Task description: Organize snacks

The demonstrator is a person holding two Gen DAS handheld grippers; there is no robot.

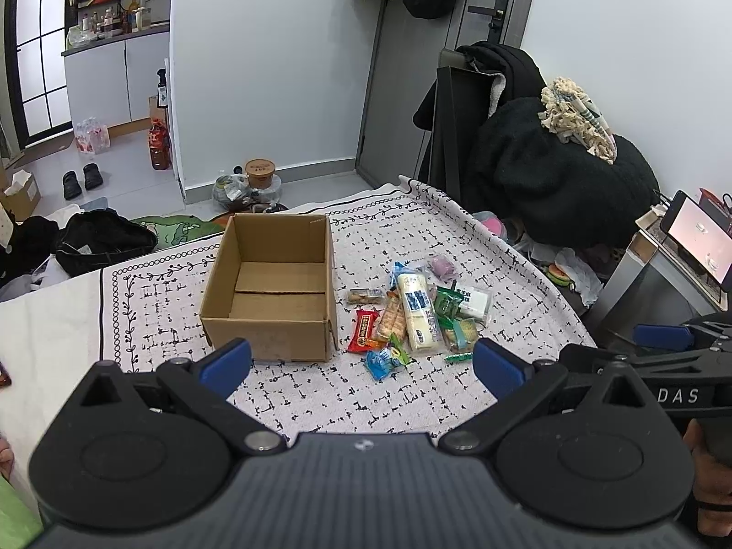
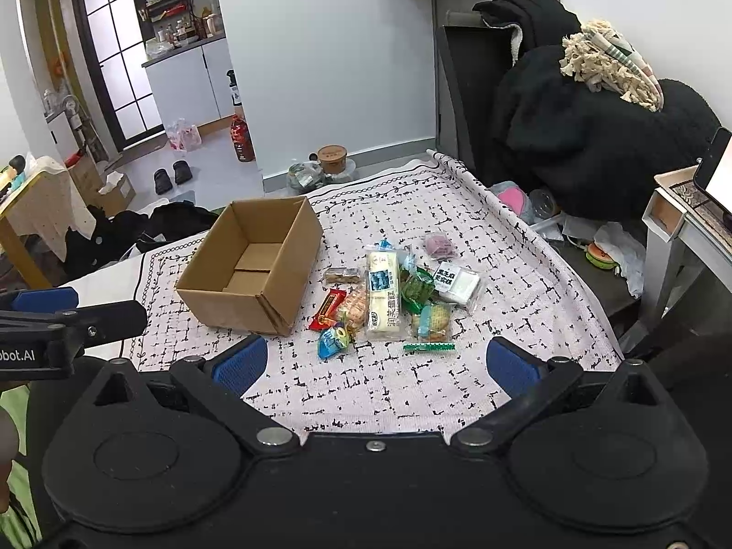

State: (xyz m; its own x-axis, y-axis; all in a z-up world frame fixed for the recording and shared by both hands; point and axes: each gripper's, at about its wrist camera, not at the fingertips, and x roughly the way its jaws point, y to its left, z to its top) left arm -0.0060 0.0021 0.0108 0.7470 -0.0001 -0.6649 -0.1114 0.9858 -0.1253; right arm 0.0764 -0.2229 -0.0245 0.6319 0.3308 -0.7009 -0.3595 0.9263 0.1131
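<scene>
Beside box (image 1: 270,288), snacks (image 2: 389,297); claws agape.

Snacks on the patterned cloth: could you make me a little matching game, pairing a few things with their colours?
Things:
1. cardboard box
2. long thin stick packet
3. packet nearest the box's front corner
4. round packet farthest back

Colours:
a. purple
b. red
c. brown
d. green

Pairs: 1-c, 2-d, 3-b, 4-a

Left gripper (image 1: 361,363) jaws wide apart, holding nothing; box (image 1: 270,295) ahead-left of jaws, snacks (image 1: 416,311) ahead-right.
</scene>
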